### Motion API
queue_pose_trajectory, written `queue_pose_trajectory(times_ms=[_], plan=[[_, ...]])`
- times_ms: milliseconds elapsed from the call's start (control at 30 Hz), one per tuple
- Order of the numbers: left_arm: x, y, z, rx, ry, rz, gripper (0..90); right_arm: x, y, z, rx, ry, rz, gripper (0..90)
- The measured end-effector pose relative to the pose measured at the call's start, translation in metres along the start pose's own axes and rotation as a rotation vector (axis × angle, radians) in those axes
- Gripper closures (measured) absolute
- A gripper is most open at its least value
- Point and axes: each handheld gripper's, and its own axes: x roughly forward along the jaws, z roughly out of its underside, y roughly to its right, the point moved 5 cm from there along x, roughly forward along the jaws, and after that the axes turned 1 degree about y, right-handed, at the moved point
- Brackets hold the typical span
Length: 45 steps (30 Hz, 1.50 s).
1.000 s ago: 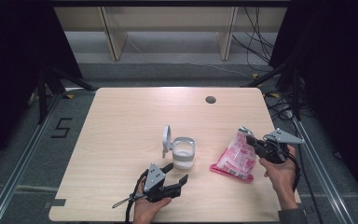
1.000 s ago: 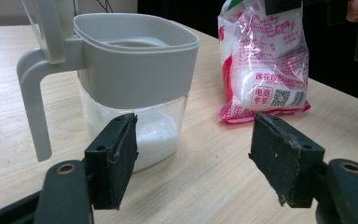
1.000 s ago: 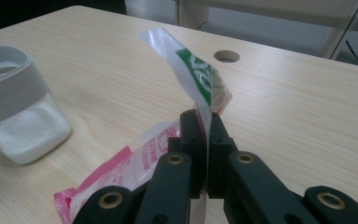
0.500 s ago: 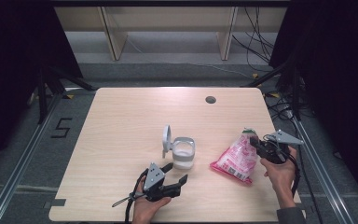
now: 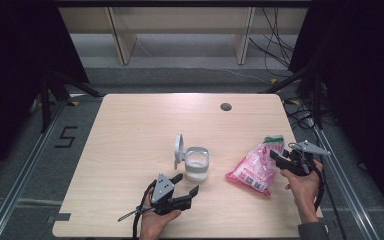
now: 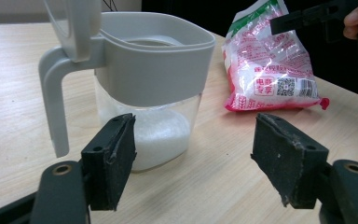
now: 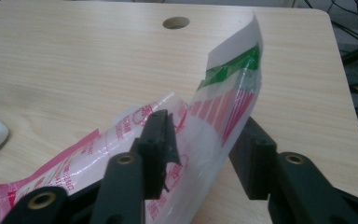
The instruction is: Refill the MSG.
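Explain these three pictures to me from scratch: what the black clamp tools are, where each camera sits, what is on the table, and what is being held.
No robot here: a person sits at a wooden table with a hand-held two-jaw clamp in each hand. The high view looks down from above the person's side. The other two pictures come from small cameras riding on each clamp, looking along its black jaws.

On the table stands a clear container with a grey collar and handle, lid flipped up, with a white grainy powder inside. To its right lies a pink-and-white plastic bag with a green top.

The left gripper is open and holds nothing; it points toward the container. The right gripper has its jaws on either side of the bag, apparently pinching it, and the bag's top end is raised off the table.
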Motion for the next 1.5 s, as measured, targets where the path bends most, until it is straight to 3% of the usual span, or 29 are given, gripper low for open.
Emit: queue_pose_trajectory(times_ms=[67, 133, 167, 200, 267, 367, 400, 433, 467, 500, 567, 600, 633, 667, 733, 767, 833, 867, 933, 967, 1000, 1133, 1167, 1300, 1367, 1400, 1433, 1467, 1500], plan=[[0.000, -0.001, 0.000, 0.002, 0.005, 0.003, 29.4, -0.001, 0.001, 0.000, 0.035, -0.001, 0.015, 53.2], [-0.001, -0.003, 0.000, 0.001, 0.004, -0.003, 29.3, -0.003, 0.004, 0.001, 0.031, 0.005, 0.046, 50.8], [-0.002, -0.003, -0.001, 0.002, 0.001, -0.008, 29.3, -0.005, 0.004, 0.000, 0.052, 0.005, 0.046, 48.5], [-0.003, -0.004, -0.001, 0.003, 0.002, -0.011, 29.3, -0.008, 0.002, 0.000, 0.097, 0.017, 0.085, 46.8], [-0.004, -0.007, -0.002, 0.002, 0.002, -0.016, 29.2, -0.013, 0.007, -0.003, 0.058, 0.039, 0.095, 45.3], [-0.007, -0.011, -0.004, 0.001, 0.019, -0.015, 29.1, -0.020, 0.007, -0.006, 0.120, 0.085, 0.138, 42.8], [-0.008, -0.013, -0.004, 0.009, 0.020, -0.017, 29.1, -0.022, 0.009, -0.007, 0.098, 0.099, 0.150, 42.4], [-0.009, -0.015, -0.005, 0.029, 0.018, -0.016, 29.1, -0.023, 0.010, -0.008, 0.066, 0.105, 0.132, 42.1], [-0.010, -0.016, -0.006, 0.022, 0.011, -0.027, 29.1, -0.025, 0.007, -0.008, 0.084, 0.100, 0.135, 42.0], [-0.010, -0.018, -0.007, 0.023, 0.015, -0.029, 29.1, -0.026, 0.007, -0.009, 0.049, 0.110, 0.125, 41.7], [-0.011, -0.020, -0.008, 0.024, 0.013, -0.037, 29.1, -0.027, -0.003, -0.009, 0.071, 0.096, 0.091, 41.4], [-0.011, -0.021, -0.009, 0.029, 0.018, -0.034, 29.1, -0.027, -0.004, -0.009, 0.022, 0.105, 0.084, 41.3], [-0.011, -0.022, -0.009, 0.026, 0.020, -0.032, 29.1, -0.026, -0.007, -0.010, 0.016, 0.104, 0.062, 41.3], [-0.011, -0.022, -0.010, 0.025, 0.022, -0.032, 29.1, -0.027, -0.012, -0.008, 0.027, 0.088, 0.073, 41.3], [-0.013, -0.024, -0.010, 0.025, 0.017, -0.043, 29.1, -0.026, -0.017, -0.009, -0.009, 0.093, 0.037, 41.5], [-0.013, -0.026, -0.011, 0.028, 0.014, -0.049, 29.0, -0.026, -0.022, -0.008, 0.004, 0.085, 0.031, 41.5], [-0.014, -0.029, -0.012, 0.027, 0.023, -0.049, 29.0, -0.025, -0.026, -0.008, -0.039, 0.092, 0.000, 41.4], [-0.015, -0.030, -0.012, 0.028, 0.017, -0.056, 29.0, -0.027, -0.034, -0.007, 0.008, 0.083, -0.009, 41.1], [-0.016, -0.032, -0.013, 0.025, 0.019, -0.063, 29.0, -0.026, -0.039, -0.006, -0.037, 0.088, -0.021, 40.0], [-0.017, -0.034, -0.014, 0.029, 0.023, -0.067, 29.3, -0.027, -0.045, -0.004, -0.027, 0.073, -0.034, 39.9], [-0.016, -0.035, -0.014, 0.029, 0.030, -0.065, 29.6, -0.027, -0.047, -0.002, -0.063, 0.060, -0.036, 39.9], [-0.018, -0.037, -0.014, 0.024, 0.022, -0.082, 29.7, -0.024, -0.061, 0.002, -0.106, 0.052, -0.094, 38.3], [-0.018, -0.038, -0.014, 0.027, 0.019, -0.083, 29.7, -0.024, -0.066, 0.004, -0.092, 0.041, -0.107, 38.3], [-0.019, -0.041, -0.015, 0.034, 0.019, -0.088, 30.3, -0.022, -0.076, 0.009, -0.144, 0.017, -0.149, 38.3], [-0.018, -0.043, -0.015, 0.025, 0.023, -0.091, 30.4, -0.023, -0.082, 0.014, -0.108, -0.008, -0.155, 38.4], [-0.018, -0.044, -0.015, 0.028, 0.013, -0.105, 30.4, -0.022, -0.083, 0.015, -0.115, -0.001, -0.174, 38.5], [-0.018, -0.045, -0.016, 0.031, 0.022, -0.101, 30.3, -0.022, -0.081, 0.016, -0.155, -0.003, -0.168, 38.5], [-0.018, -0.046, -0.017, 0.023, 0.017, -0.110, 30.5, -0.022, -0.086, 0.018, -0.116, -0.017, -0.166, 38.6], [-0.019, -0.047, -0.018, 0.025, 0.015, -0.112, 31.0, -0.023, -0.088, 0.019, -0.115, -0.015, -0.185, 38.7]])
